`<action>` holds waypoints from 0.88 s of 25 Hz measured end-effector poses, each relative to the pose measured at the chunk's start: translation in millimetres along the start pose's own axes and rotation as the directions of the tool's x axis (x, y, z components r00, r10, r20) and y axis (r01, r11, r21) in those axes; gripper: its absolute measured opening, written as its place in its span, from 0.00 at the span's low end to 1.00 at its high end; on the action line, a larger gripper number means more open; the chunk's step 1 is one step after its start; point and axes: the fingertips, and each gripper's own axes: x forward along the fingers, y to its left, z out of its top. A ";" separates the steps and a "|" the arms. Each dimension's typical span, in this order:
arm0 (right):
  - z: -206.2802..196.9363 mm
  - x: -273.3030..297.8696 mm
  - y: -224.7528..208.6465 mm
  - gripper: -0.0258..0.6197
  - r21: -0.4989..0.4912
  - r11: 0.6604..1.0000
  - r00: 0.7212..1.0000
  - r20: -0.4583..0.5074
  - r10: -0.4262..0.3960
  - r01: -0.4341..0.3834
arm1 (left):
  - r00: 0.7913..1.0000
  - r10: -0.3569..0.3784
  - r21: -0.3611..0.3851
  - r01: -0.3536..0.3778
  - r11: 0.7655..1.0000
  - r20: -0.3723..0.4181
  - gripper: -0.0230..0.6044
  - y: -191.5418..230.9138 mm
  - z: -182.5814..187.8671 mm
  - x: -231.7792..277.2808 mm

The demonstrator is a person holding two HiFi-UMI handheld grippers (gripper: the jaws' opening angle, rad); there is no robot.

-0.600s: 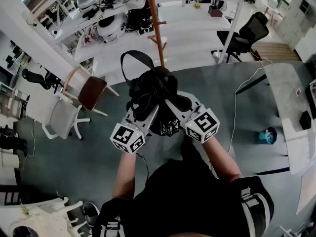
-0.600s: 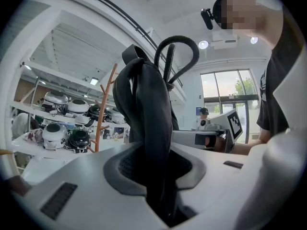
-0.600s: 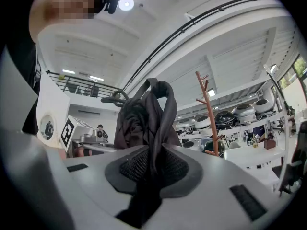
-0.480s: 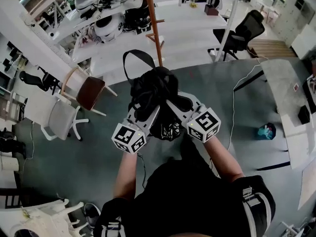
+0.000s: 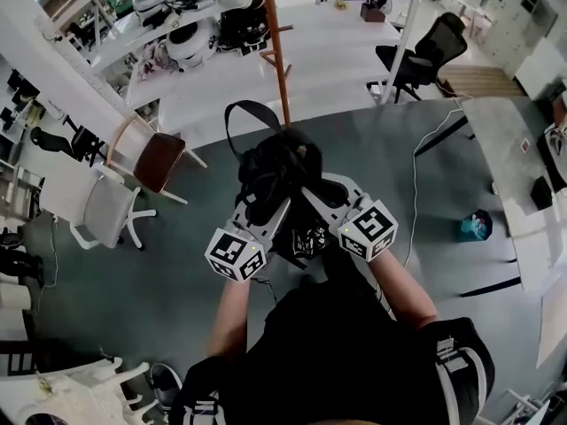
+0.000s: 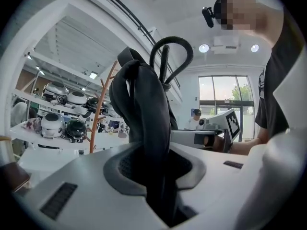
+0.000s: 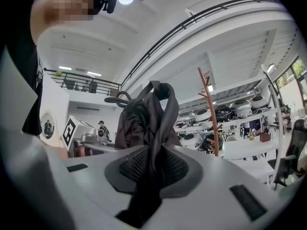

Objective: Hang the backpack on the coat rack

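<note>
1. The black fabric backpack is gathered into a bundle. It is held in the air in front of the person, above the grey floor.
2. The left tool is clenched on a thick fold of the backpack. In the left gripper view the dark cloth fills the gap between its two jaws.
3. The right tool grasps the backpack too. In the right gripper view a fold of cloth is pinched between its jaws and hangs down below them.
4. The two tools are side by side, and the bundle rises ahead of them.
5. The black carry loop stands out free from the top of the bundle.
6. The tall orange-brown wooden coat rack stands beyond the backpack, which is not yet hung on it.
7. White shelves with round helmets stand behind the rack.
</note>
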 end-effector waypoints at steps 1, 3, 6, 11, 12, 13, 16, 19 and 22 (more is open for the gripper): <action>0.1 -0.9 0.7 0.17 -0.001 1.000 1.000 0.002 -0.001 0.001 | 1.000 0.002 0.006 -0.002 1.000 -0.002 0.22 -1.0 0.2 -0.5; 2.0 -1.1 1.2 0.18 -0.001 1.000 1.000 0.011 -0.006 0.006 | 1.000 0.006 0.014 -0.006 1.000 -0.001 0.22 -1.4 2.2 -1.2; 7.3 1.0 -0.1 0.17 -0.001 1.000 1.000 0.025 -0.003 0.003 | 1.000 0.012 0.031 -0.012 0.999 0.002 0.22 0.5 8.3 -0.5; 15.2 5.8 -17.6 0.17 0.001 1.000 0.999 0.030 0.013 -0.013 | 1.000 0.025 0.042 -0.025 0.999 -0.004 0.22 7.4 16.9 15.5; 16.6 8.6 -22.3 0.17 0.004 1.000 0.999 0.030 0.015 -0.016 | 1.000 0.025 0.041 -0.025 0.999 -0.007 0.22 10.8 18.8 19.4; 17.9 12.0 -27.8 0.17 0.008 1.000 0.999 0.030 0.016 -0.017 | 1.000 0.025 0.040 -0.024 0.999 -0.011 0.22 15.0 20.7 23.9; 16.8 21.8 -45.6 0.17 0.018 1.000 1.000 0.025 0.014 -0.015 | 0.999 0.020 0.038 -0.019 0.999 -0.030 0.22 28.0 20.8 39.6; 11.6 27.3 -63.0 0.17 0.031 0.999 1.000 0.016 0.011 -0.012 | 0.999 0.010 0.029 -0.009 1.000 -0.046 0.22 37.3 16.7 55.5; 11.2 32.2 -82.6 0.17 0.040 0.999 1.000 0.011 0.007 -0.007 | 0.999 0.005 0.024 -0.004 1.000 -0.054 0.22 46.0 17.0 73.6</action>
